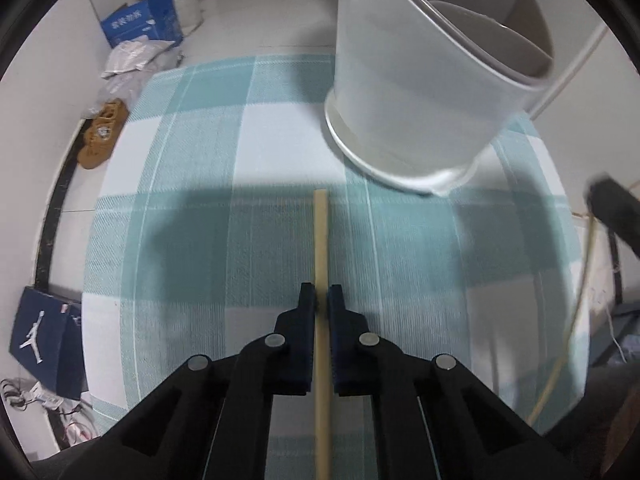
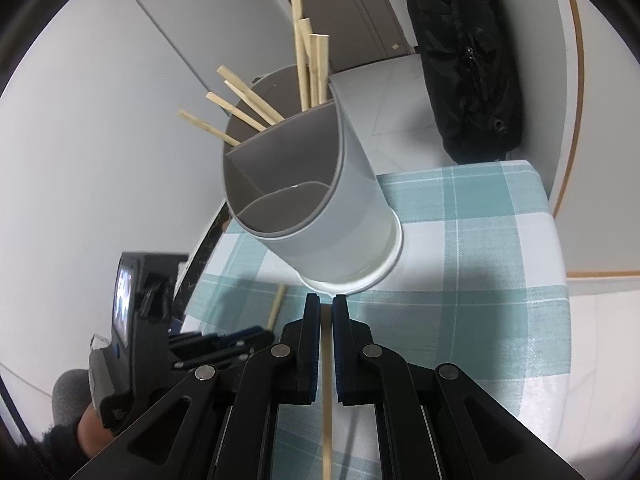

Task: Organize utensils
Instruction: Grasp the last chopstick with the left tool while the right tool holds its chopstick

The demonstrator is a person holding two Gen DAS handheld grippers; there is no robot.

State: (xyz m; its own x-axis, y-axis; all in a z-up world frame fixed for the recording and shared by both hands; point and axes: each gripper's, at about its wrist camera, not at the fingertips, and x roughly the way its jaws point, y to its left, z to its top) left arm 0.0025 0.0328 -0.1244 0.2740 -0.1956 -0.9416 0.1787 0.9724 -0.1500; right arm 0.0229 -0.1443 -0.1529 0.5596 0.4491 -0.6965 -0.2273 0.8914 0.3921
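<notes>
In the left wrist view my left gripper (image 1: 320,298) is shut on a pale wooden chopstick (image 1: 321,240) that points ahead over the checked tablecloth (image 1: 200,208). The grey divided utensil holder (image 1: 420,100) stands just beyond it to the right. In the right wrist view my right gripper (image 2: 326,304) is shut on a thin chopstick (image 2: 326,408), right in front of the holder (image 2: 320,208). Several chopsticks (image 2: 310,68) stick out of the holder's far compartment; the two near compartments look empty. The left gripper (image 2: 256,338) and its chopstick (image 2: 276,308) show at lower left.
On the floor left of the table lie a blue box (image 1: 144,20), plastic bags (image 1: 132,60), brown slippers (image 1: 102,132) and a dark shopping bag (image 1: 48,344). A black backpack (image 2: 464,60) hangs behind the table. The table's far and right edges are close.
</notes>
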